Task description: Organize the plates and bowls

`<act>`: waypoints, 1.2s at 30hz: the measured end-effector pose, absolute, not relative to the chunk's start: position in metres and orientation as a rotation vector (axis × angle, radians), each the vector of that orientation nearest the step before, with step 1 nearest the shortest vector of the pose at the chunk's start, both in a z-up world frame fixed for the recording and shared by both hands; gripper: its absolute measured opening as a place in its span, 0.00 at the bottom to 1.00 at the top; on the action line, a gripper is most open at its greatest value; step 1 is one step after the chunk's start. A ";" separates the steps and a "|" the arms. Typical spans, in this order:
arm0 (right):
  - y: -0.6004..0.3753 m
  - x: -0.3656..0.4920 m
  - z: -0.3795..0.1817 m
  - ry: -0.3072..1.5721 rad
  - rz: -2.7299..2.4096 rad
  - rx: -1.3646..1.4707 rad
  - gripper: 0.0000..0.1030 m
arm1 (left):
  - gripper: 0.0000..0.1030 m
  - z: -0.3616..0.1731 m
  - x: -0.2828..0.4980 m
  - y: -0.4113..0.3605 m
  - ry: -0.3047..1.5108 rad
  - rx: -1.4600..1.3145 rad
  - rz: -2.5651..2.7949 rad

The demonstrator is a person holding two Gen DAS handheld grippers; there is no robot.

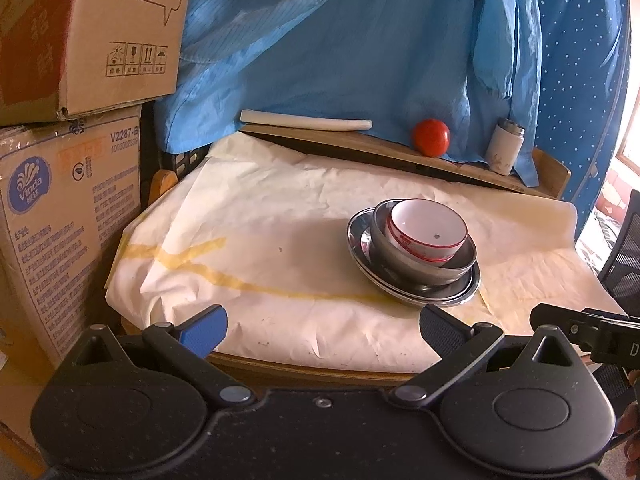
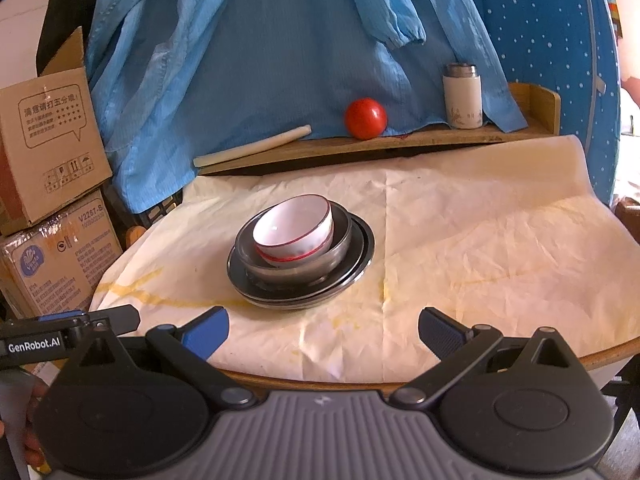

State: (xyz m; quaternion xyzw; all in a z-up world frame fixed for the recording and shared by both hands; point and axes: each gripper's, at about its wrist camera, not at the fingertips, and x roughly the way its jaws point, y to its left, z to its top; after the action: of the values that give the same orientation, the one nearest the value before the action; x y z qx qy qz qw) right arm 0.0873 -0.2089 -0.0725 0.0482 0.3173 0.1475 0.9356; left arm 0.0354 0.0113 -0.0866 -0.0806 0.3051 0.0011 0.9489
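Ahead of my left gripper, at about one o'clock across the paper-covered table, I see the stack: a white bowl with a red rim nested in a steel bowl, which sits on steel plates. My fingers stand wide apart with nothing between them, well short of the stack. At three o'clock the tip of the right gripper shows. A red ball and a white flask rest on the wooden shelf at twelve to one o'clock.

From the right wrist, the stack lies at eleven o'clock: white bowl, steel bowl, plates. My right gripper is spread open and empty, clear of the dishes. At nine o'clock the left gripper shows.
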 end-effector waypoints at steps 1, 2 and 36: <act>-0.209 0.087 -0.073 0.647 0.303 0.096 1.00 | 0.99 -0.087 0.036 0.011 0.621 -0.164 0.002; -0.209 0.087 -0.073 0.647 0.304 0.094 1.00 | 0.99 -0.087 0.035 0.012 0.622 -0.164 0.002; -0.212 0.085 -0.074 0.653 0.311 0.092 1.00 | 0.99 -0.089 0.033 0.011 0.640 -0.169 0.011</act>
State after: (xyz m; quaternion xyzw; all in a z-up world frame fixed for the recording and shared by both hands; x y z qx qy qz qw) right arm 0.0853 -0.2116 -0.0742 0.0450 0.3192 0.1522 0.9343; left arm 0.0335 0.0115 -0.0893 -0.0828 0.3143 0.0052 0.9457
